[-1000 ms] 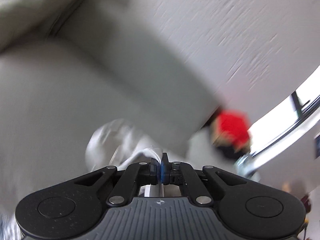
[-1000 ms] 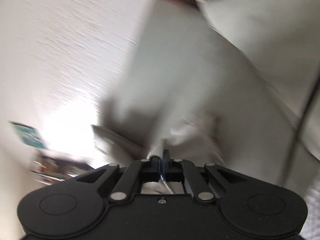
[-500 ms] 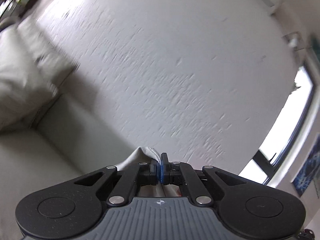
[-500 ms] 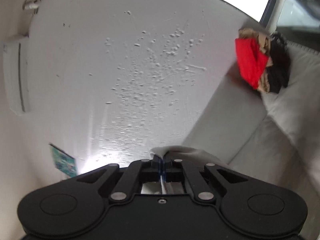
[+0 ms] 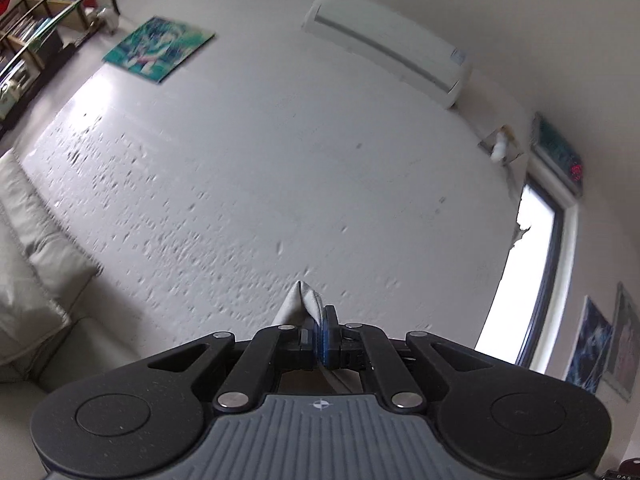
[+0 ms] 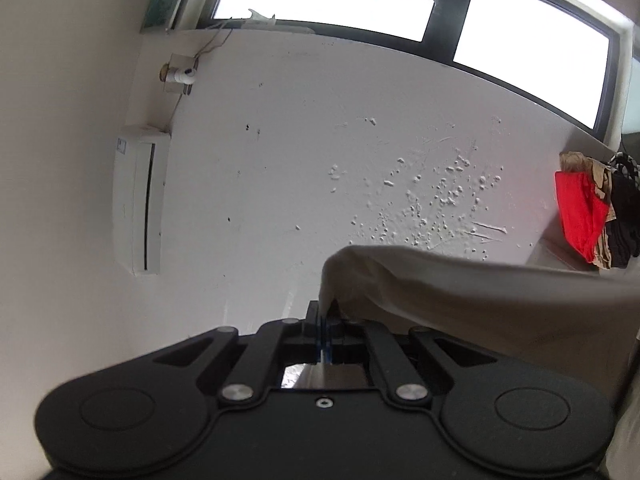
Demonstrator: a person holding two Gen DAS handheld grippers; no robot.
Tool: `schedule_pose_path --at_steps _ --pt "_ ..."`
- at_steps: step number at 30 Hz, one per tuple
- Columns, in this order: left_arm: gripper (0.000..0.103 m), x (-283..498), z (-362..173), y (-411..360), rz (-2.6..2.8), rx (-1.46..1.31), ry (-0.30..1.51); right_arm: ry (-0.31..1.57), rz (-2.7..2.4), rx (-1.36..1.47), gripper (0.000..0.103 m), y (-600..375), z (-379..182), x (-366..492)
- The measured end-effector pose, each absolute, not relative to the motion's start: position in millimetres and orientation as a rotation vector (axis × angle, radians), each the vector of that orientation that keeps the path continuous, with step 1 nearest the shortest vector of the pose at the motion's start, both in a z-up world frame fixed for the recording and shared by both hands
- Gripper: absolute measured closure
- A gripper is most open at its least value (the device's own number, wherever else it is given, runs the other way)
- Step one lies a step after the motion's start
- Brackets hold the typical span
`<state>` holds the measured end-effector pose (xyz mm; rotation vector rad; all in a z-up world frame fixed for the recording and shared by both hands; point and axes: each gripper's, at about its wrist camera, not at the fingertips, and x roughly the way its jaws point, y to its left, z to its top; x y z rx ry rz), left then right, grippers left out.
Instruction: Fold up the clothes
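Observation:
A pale grey-white garment (image 6: 440, 284) hangs between both grippers, lifted high so both cameras face the white wall. My right gripper (image 6: 323, 334) is shut on one edge of it, and the cloth stretches away to the right in the right wrist view. In the left wrist view only a small peak of the garment (image 5: 300, 300) sticks up above my left gripper (image 5: 322, 334), which is shut on it. The rest of the cloth hangs below, hidden by the gripper bodies.
A light sofa (image 5: 28, 280) runs along the wall at the left. A pile of red, tan and black clothes (image 6: 592, 216) rests on the sofa back at the right. An air conditioner (image 5: 388, 48), pictures, a bookshelf (image 5: 36, 28) and a window (image 6: 360, 0) are on the walls.
Both grippers have swung upward with the garment: the views went from sofa cushions to the upper wall, air conditioner and window. Both stayed shut on the cloth.

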<state>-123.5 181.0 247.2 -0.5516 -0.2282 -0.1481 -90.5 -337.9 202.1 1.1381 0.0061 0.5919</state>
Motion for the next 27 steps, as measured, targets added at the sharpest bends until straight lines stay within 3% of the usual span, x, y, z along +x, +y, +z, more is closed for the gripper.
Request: schedule_pose_path --at_steps 3,8,10,15,18,20,27 --pt "0.101 -67 233 189 -0.08 -0.565 -0.011 0.101 0.541 1.079 0.101 -324 189 -51" --pt "0.102 113 164 184 0.043 -0.587 0.667 0.456 0.354 0.911 0.101 -269 138 86" --pt "0.103 119 186 184 0.02 -0.566 0.544 0.473 0.313 0.895 0.101 -259 137 124" --pt "0.102 135 242 183 -0.037 -0.508 0.23 0.207 0.333 0.87 0.101 -269 208 157" --pt "0.101 136 237 181 -0.065 -0.501 0.162 0.119 0.359 0.843 0.101 -280 226 149" --pt "0.101 136 233 179 -0.084 -0.497 0.118 0.125 0.348 0.8 0.101 -280 212 146" --pt "0.101 170 93 178 0.037 -0.447 0.369 0.434 0.255 0.846 0.101 -278 72 179"
